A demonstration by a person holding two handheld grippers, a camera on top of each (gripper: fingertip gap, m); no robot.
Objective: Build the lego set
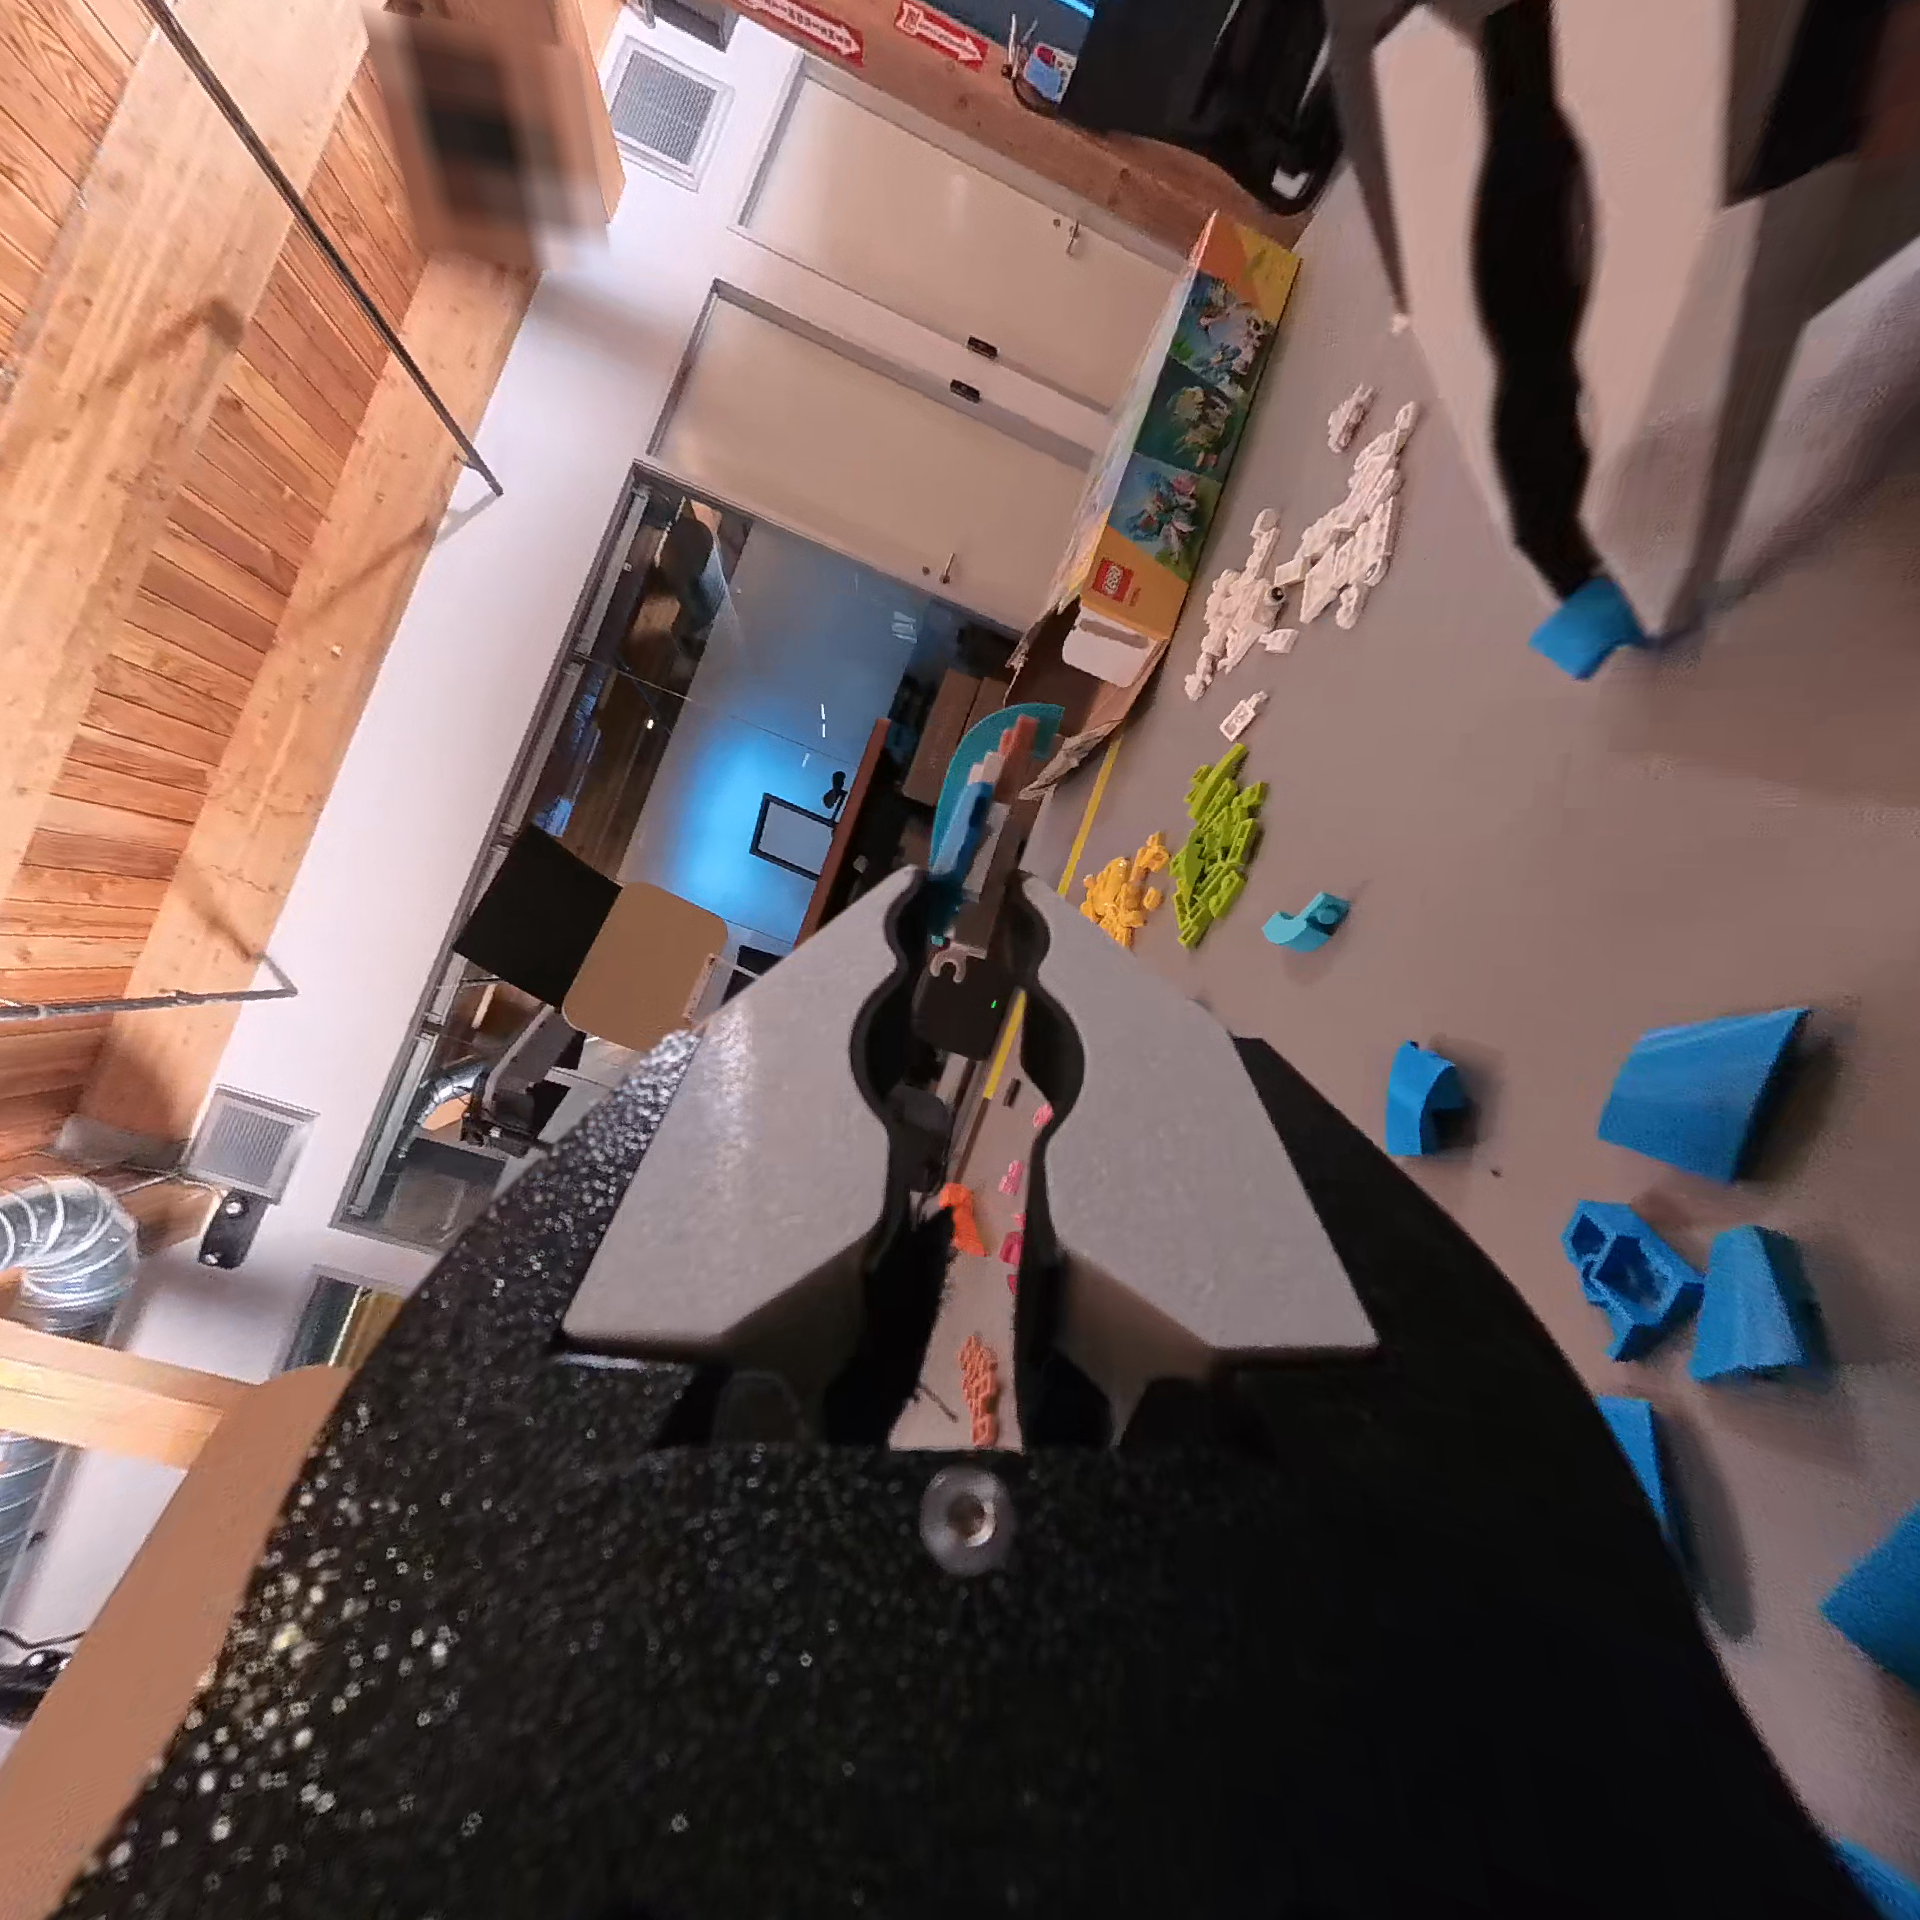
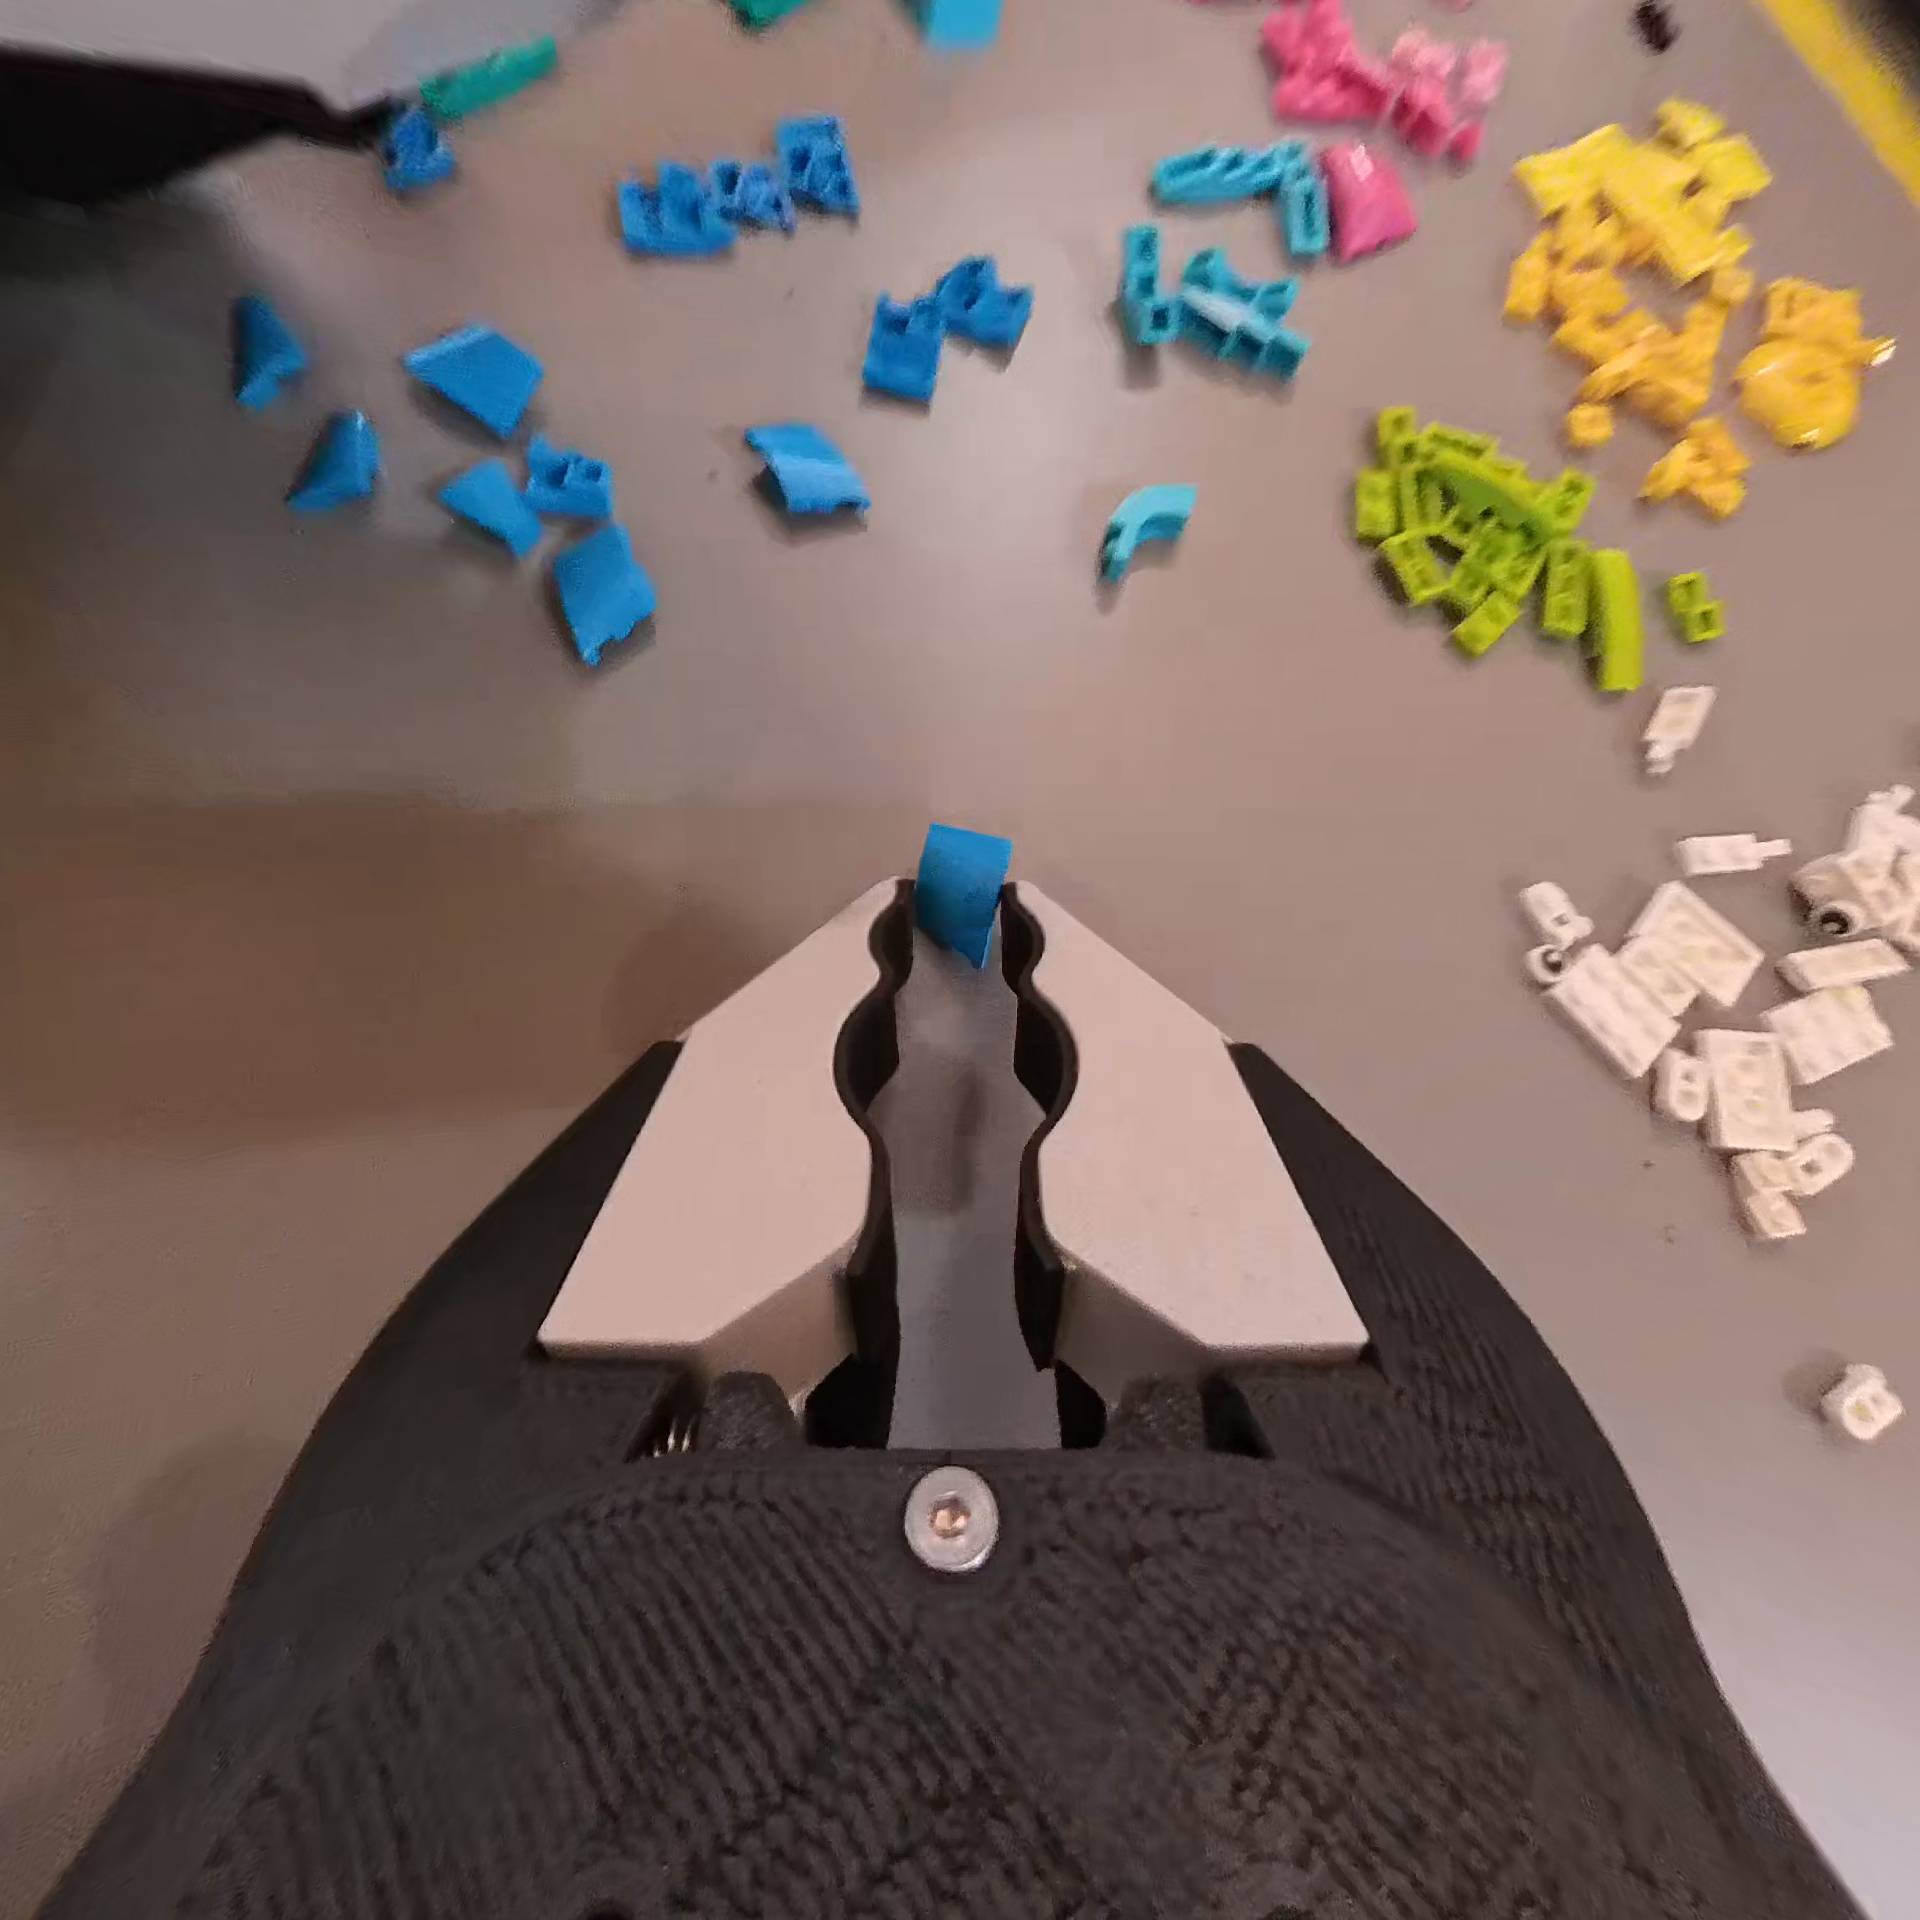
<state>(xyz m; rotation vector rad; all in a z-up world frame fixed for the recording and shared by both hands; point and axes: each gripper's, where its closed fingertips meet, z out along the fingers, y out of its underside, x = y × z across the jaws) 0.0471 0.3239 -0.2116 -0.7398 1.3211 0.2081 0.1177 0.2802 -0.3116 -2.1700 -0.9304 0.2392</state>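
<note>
My left gripper [image 1: 971, 894] is shut on a part-built model [image 1: 987, 795] of teal, blue, white and coral pieces, held up in the air and tilted. My right gripper [image 2: 956, 894] is shut on a small blue curved piece [image 2: 961, 894], held above the grey table. The right gripper also shows at the top right of the left wrist view [image 1: 1600, 613], with the blue piece [image 1: 1584, 629] at its tip. Loose blue pieces [image 2: 478, 374] lie on the table ahead of the right gripper.
Sorted piles lie on the grey table [image 2: 312, 935]: teal [image 2: 1216, 301], pink [image 2: 1371, 94], yellow [image 2: 1662, 270], lime green [image 2: 1486, 540], white [image 2: 1714, 1029]. The set's box [image 1: 1184, 436] stands at the table's far edge. A lone teal curved piece [image 2: 1143, 525] lies mid-table.
</note>
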